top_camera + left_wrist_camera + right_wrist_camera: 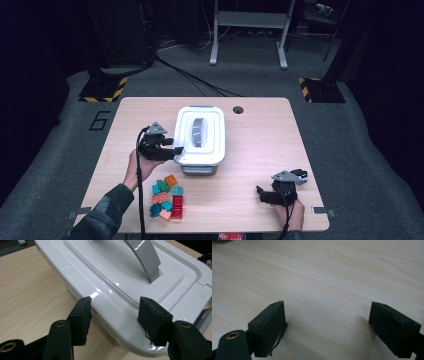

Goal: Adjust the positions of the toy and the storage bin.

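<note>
Near edge of the desk (250, 210) first: right gripper (263, 194) rests by the near-right corner, jaws spread wide over bare wood, nothing btwn them. Left of centre along that same near edge sits a heap of toy bricks (167, 197): I count roughly 9, teal, red, orange, pink, green, tho the overlap makes that approx.

Further in, left gripper (176, 148) is at the near-left corner of the white lidded box (201, 134), which sits mid-desk, slightly toward the far edge. Jaws apart, straddling the lid's rim (117, 315), pads not yet pressing as far as I can tell.

Looks like a lid lift coming. My tip: seat one pad under the lip, squeeze firm, peel that corner up slow so the glossy plastic doesn't slip; the idle hand could steady the base.

Tally: 1 box, 1 lid w/ 1 grey handle (198, 131), 2 grippers.
</note>
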Motion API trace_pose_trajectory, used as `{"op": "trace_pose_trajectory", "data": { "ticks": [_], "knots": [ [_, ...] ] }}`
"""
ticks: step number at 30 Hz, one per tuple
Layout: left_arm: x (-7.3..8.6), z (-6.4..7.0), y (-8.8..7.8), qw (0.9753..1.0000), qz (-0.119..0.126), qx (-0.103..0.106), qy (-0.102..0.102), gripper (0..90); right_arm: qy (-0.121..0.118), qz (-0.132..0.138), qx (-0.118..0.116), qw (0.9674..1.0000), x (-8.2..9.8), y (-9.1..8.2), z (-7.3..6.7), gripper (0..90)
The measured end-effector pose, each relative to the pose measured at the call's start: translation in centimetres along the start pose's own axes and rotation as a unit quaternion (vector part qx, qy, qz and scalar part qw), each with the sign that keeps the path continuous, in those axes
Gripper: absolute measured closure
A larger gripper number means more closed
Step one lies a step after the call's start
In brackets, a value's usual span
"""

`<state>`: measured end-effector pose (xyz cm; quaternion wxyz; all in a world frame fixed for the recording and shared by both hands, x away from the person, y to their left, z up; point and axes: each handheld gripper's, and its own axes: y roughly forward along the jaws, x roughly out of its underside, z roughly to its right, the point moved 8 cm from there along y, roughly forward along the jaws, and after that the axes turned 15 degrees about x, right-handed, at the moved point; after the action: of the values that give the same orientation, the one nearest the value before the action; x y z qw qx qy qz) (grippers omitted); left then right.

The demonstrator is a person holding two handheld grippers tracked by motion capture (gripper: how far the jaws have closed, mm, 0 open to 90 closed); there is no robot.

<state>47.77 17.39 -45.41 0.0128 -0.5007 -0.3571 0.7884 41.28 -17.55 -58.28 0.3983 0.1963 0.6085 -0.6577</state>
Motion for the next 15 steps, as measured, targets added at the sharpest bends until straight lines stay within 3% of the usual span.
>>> {"op": "trace_pose_trajectory", "data": {
  "ticks": [2,5,11,15],
  "knots": [
    [0.0,0.6,0.3,1.0000,0.000,0.006,0.000,44.0,-0.008,0.002,-0.001,1.0000,0.0,0.0,0.1,13.2],
    [0.0,1.1,0.5,1.0000,0.003,0.005,0.005,43.5,0.001,0.000,-0.001,1.0000,0.0,0.0,0.0,13.2],
    [-0.4,2.0,1.3,1.0000,0.006,0.007,-0.003,41.8,-0.002,-0.003,-0.001,1.0000,0.0,0.0,0.0,13.3],
    [-1.0,3.0,2.1,0.9999,0.003,0.012,0.004,40.6,-0.001,-0.003,-0.001,1.0000,0.0,0.0,0.0,13.4]
  ]
}}
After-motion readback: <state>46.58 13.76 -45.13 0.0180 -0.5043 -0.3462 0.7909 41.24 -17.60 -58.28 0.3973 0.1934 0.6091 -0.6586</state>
